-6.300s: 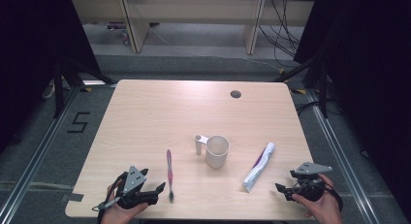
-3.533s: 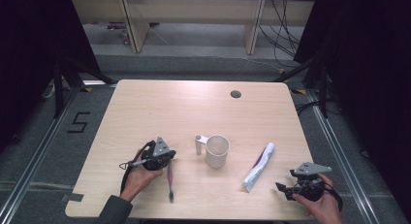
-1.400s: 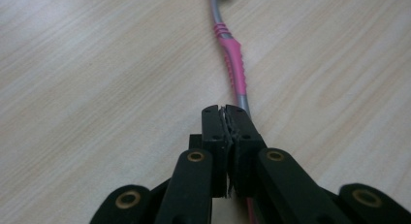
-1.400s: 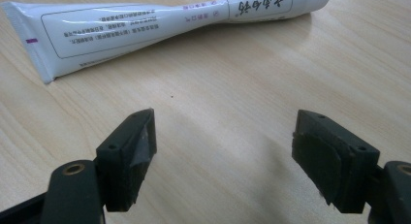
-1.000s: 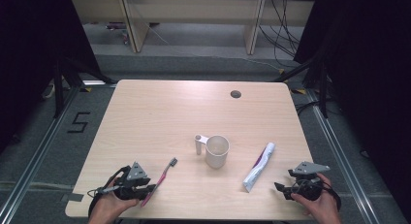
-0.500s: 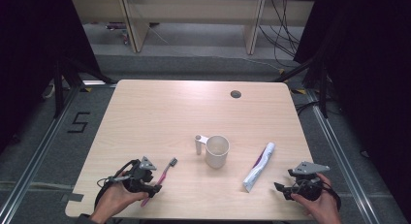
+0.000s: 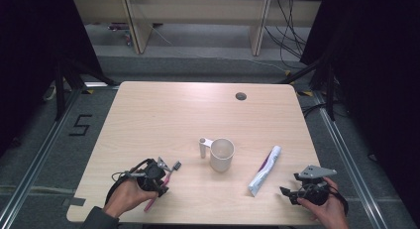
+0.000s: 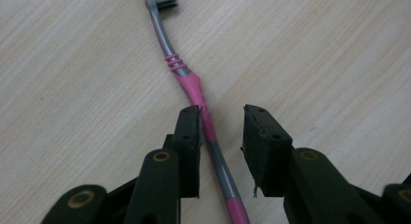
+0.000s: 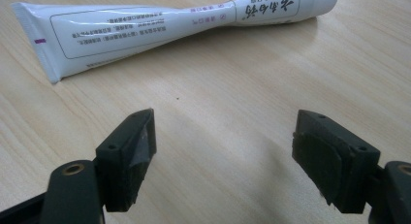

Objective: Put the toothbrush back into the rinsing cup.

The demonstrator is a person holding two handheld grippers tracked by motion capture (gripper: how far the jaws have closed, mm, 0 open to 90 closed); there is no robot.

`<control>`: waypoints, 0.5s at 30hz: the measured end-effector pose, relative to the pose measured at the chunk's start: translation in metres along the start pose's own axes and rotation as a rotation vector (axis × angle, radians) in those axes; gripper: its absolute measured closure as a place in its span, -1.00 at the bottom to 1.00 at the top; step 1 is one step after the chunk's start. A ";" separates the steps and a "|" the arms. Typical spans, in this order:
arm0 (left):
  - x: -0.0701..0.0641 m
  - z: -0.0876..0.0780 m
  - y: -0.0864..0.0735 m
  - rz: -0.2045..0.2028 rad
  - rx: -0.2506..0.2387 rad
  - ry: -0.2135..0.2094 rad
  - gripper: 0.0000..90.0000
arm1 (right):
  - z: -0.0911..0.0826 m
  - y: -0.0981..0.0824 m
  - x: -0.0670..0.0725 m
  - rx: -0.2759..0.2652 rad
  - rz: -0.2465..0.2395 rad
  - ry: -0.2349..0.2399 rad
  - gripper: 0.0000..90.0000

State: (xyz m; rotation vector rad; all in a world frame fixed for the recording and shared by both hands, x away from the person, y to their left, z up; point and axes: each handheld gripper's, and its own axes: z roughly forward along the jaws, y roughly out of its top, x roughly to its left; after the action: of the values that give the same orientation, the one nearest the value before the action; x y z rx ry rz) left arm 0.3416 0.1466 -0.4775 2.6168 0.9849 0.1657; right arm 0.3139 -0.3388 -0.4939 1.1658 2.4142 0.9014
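Observation:
A pink and grey toothbrush (image 8: 194,86) lies slanted on the wooden table, bristle head (image 7: 176,165) pointing toward the cup. My left gripper (image 8: 222,118) straddles its handle. Its jaws have just been closing. One pad touches the handle and the other stands off with a gap, so it is open. In the high view the left gripper (image 7: 154,174) sits at the front left. A white cup (image 7: 221,153) with a handle stands mid-table. A white toothpaste tube (image 9: 174,21) lies just ahead of my right gripper (image 9: 227,120), open wide over bare wood at the front right (image 7: 291,191).
The toothpaste tube (image 7: 265,170) lies between the cup and the right hand. A round cable hole (image 7: 241,96) sits near the table's far edge. Bare wood (image 7: 163,120) spans the far half of the table. The front edge runs close under both hands.
The left gripper has moved right and slightly away from the person, over the toothbrush handle. The toothbrush, cup, tube and right gripper have stayed put.

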 end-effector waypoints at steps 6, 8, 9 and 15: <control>0.002 0.003 0.004 -0.026 0.037 0.005 0.58 | 0.001 0.000 0.000 -0.004 -0.013 0.000 -0.45; 0.005 0.004 0.006 -0.019 0.053 0.005 0.67 | 0.000 0.000 0.001 0.000 0.004 0.001 -0.45; 0.006 0.005 0.006 -0.013 0.061 0.004 0.68 | 0.001 0.000 0.001 -0.001 0.003 -0.001 -0.46; 0.008 0.008 0.010 -0.020 0.100 -0.007 0.79 | 0.000 0.000 0.002 0.004 0.008 0.003 -0.45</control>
State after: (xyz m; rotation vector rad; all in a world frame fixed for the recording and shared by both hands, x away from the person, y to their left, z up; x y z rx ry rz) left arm 0.3560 0.1431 -0.4818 2.6944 1.0415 0.1050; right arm 0.3127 -0.3373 -0.4942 1.1775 2.4166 0.9020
